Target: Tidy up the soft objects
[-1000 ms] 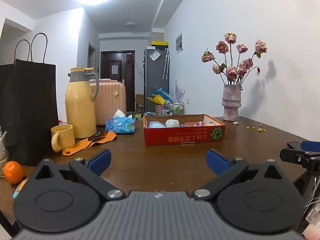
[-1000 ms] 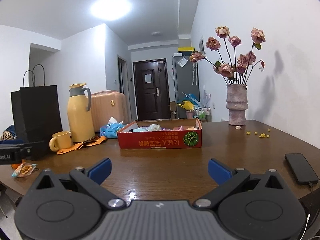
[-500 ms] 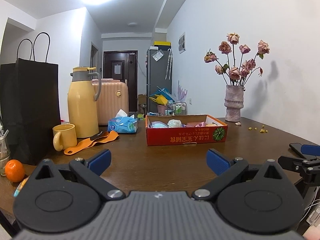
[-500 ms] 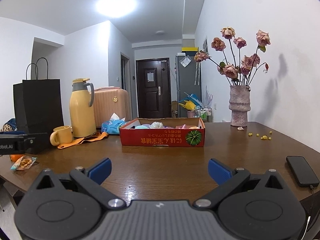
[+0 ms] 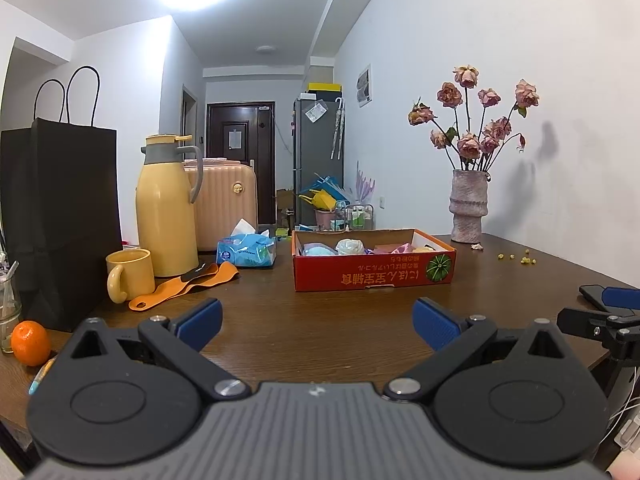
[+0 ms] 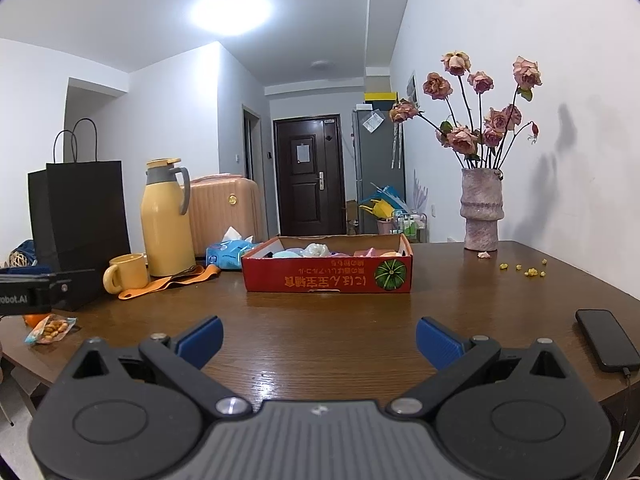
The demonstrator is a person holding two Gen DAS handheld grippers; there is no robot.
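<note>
The left hand-held gripper (image 5: 316, 322) hangs low over the near edge of the dark brown wooden counter (image 5: 320, 320), its blue-padded fingers spread wide with nothing between them. The right hand-held gripper (image 6: 318, 340) sits beside it in the same way: wide apart, empty, pointed along the counter.

Straight ahead of both, well apart from the fingertips, stands the shallow red cardboard box with a green pumpkin printed on its side (image 5: 374, 274). The soft objects (image 5: 350, 247) lie inside it: a pale blue piece, a white crumpled one, and pink and yellow ones, only their tops showing above the rim. No soft piece is visible on the bare wood between the grippers and the box.

This fits either pieces waiting to be sorted in the box or pieces already gathered there, so no particular move is certain.

Any reach should come in over the near rim from above, since the wall hides the contents at this height. Soft pieces squash and snag, so a gentle close on one piece's middle is safest. To the left, keep clear of the yellow ceramic mug (image 5: 130, 274) and the tall yellow thermos jug (image 5: 166, 208).
</note>
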